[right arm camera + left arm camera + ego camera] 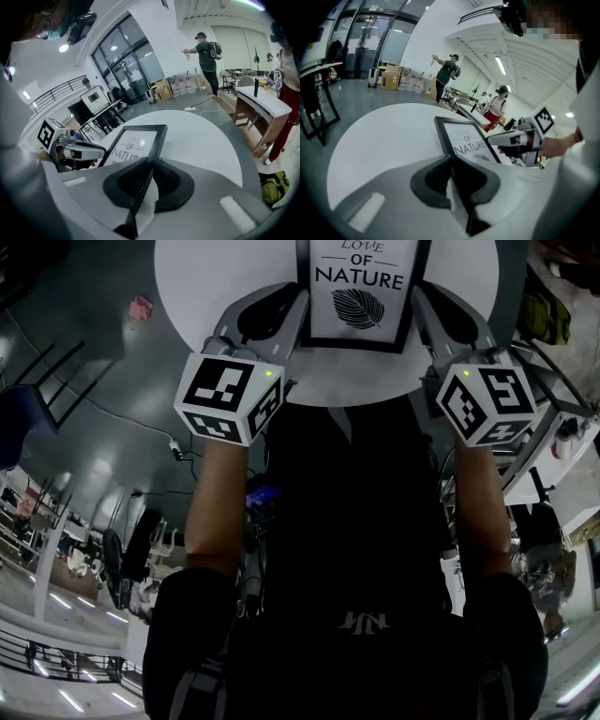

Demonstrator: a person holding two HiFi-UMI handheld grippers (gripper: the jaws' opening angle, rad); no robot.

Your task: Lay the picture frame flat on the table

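Note:
A black picture frame (pixel 361 287) with a white "Love of Nature" print and a leaf faces up over the round white table (pixel 216 287). My left gripper (pixel 298 304) is shut on its left edge and my right gripper (pixel 420 298) on its right edge. In the left gripper view the frame (pixel 466 140) runs from between the jaws of the left gripper (pixel 451 161) toward the right gripper (pixel 520 140). In the right gripper view the frame (pixel 136 143) sits edge-on in my right gripper (pixel 150 161). Whether the frame touches the tabletop I cannot tell.
The person's torso stands at the table's near edge. A green bag (pixel 274 185) lies on the floor at the right, beside a long white desk (pixel 260 105). A dark chair (pixel 28 409) stands at the left. People and cardboard boxes (pixel 391 77) are far behind.

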